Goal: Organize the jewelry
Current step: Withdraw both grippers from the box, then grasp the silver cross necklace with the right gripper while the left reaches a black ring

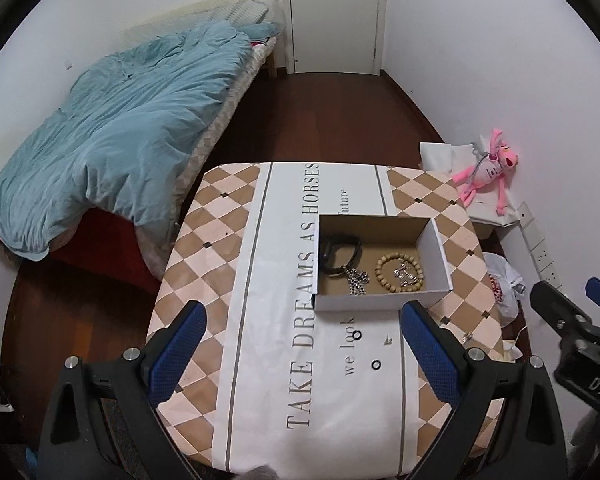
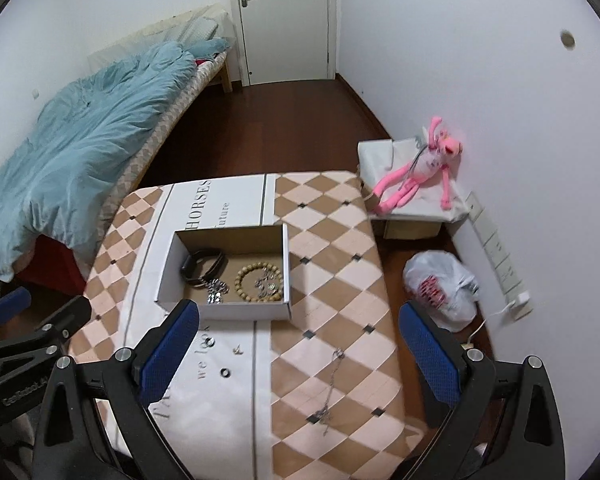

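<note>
Both grippers hung above the near end of the table, empty. Left gripper (image 1: pixel 302 354) had its blue-padded fingers (image 1: pixel 176 354) spread wide apart, nothing between them. Right gripper (image 2: pixel 300 352) likewise stood wide open and held nothing; it also showed at the right edge of the left wrist view.

Table (image 1: pixel 204 240) carried a cloth with brown and pink diamonds and a white central band with printed lettering. Cardboard box (image 1: pixel 440 252), open-topped with white outer walls, sat on that band past the fingertips. Inside it: a black band (image 1: pixel 340 254) at the left, a wooden bead bracelet (image 1: pixel 398 274) at the right with a small silver piece (image 1: pixel 405 273) lying within its ring, and a silver chain cluster (image 1: pixel 356 280) between them, near the front wall.

Loose pieces lay on the cloth on the near side of the box: two small black rings (image 1: pixel 356 335) (image 1: pixel 375 365), apart from each other on the white band, a tiny silver stud (image 2: pixel 238 348) just to their right, and a thin silver necklace (image 2: pixel 330 390) stretched along the diamond pattern farther right.

Beyond the table: a bed with a blue duvet (image 1: pixel 120 128), a pink plush toy (image 2: pixel 416 176) against the wall, a white plastic bag (image 2: pixel 440 290) on the floor.
</note>
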The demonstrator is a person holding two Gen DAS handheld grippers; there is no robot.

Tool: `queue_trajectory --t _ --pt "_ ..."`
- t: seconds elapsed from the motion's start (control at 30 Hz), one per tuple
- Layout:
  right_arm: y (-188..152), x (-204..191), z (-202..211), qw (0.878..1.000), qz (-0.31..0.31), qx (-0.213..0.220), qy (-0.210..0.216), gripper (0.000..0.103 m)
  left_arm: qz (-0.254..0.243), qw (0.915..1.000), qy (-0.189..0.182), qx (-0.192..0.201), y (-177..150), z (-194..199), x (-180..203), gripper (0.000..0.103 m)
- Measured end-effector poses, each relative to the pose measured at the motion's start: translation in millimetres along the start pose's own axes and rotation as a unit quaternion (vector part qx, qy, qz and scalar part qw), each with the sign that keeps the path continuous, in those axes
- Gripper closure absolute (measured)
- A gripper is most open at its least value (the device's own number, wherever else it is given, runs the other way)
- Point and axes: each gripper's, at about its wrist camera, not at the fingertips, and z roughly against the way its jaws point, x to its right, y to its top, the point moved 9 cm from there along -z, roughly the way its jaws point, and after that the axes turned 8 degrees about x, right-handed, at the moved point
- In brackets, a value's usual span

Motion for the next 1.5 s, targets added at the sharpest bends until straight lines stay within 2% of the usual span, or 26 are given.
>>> queue_trajectory --t 0.17,0.37,0.5,0.67,0.73,0.8,0.87,0.9,0.93,1.03,1.17,1.3,1.5 --pt "-42.8 27.0 -17.3 0.998 -0.044 -0.045 -0.004 0.002 -0.004 0.9998 0.018 -0.003 -27.2 -6.7 -1.8 0.004" --pt "-116.9 58.1 -50.4 0.992 -0.066 -0.108 -0.026 0.002 -0.012 0.9985 0.034 -0.041 -82.2 -34.8 2.9 0.004" --pt "-163.1 63.5 -75.8 0.988 -0.063 -0.141 -0.027 0.002 -0.025 0.9962 0.046 -0.07 -112.0 -53.1 9.0 0.004" --pt "-195.3 55.6 -106.7 0.987 -0.04 -0.155 -0.031 0.018 -0.034 0.9934 0.054 -0.095 -137.8 -67.8 12.2 0.004" --pt "-204.1 51.2 -115.8 0.986 -0.032 -0.159 -0.031 0.028 -0.035 0.9924 0.057 -0.103 -144.4 -70.7 11.5 0.004" --pt "-203.2 48.2 -118.0 0.989 -0.015 -0.141 -0.043 0.036 -0.035 0.9921 0.056 -0.107 -148.4 -72.7 10.8 0.004" --pt "-200.8 45.6 -117.7 0.991 -0.013 -0.126 -0.043 0.051 -0.037 0.9915 0.057 -0.111 -150.9 -74.5 11.1 0.004" --pt "-198.8 44.0 -116.7 0.992 -0.009 -0.119 -0.041 0.084 -0.038 0.9914 0.056 -0.113 -151.5 -75.8 11.7 0.004" --pt "-196.8 41.6 -116.3 0.992 -0.004 -0.116 -0.038 0.095 -0.036 0.9913 0.053 -0.115 -152.0 -76.9 12.5 0.004" --pt "-194.6 40.5 -117.0 0.992 -0.012 -0.12 -0.024 0.096 -0.035 0.9909 0.046 -0.121 -152.5 -80.5 15.4 0.004" --pt "-187.0 48.5 -106.8 0.99 -0.072 -0.118 0.017 0.098 -0.041 0.9909 0.038 -0.123 -150.9 -82.3 20.9 0.004" --pt "-160.6 57.6 -83.5 0.986 -0.129 -0.094 0.054 0.098 -0.04 0.9913 0.026 -0.123 -147.5 -86.3 26.0 0.004" --pt "-126.3 53.4 -65.1 0.979 -0.164 -0.077 0.096 0.098 -0.035 0.99 0.009 -0.137 -145.5 -101.4 35.7 0.004"
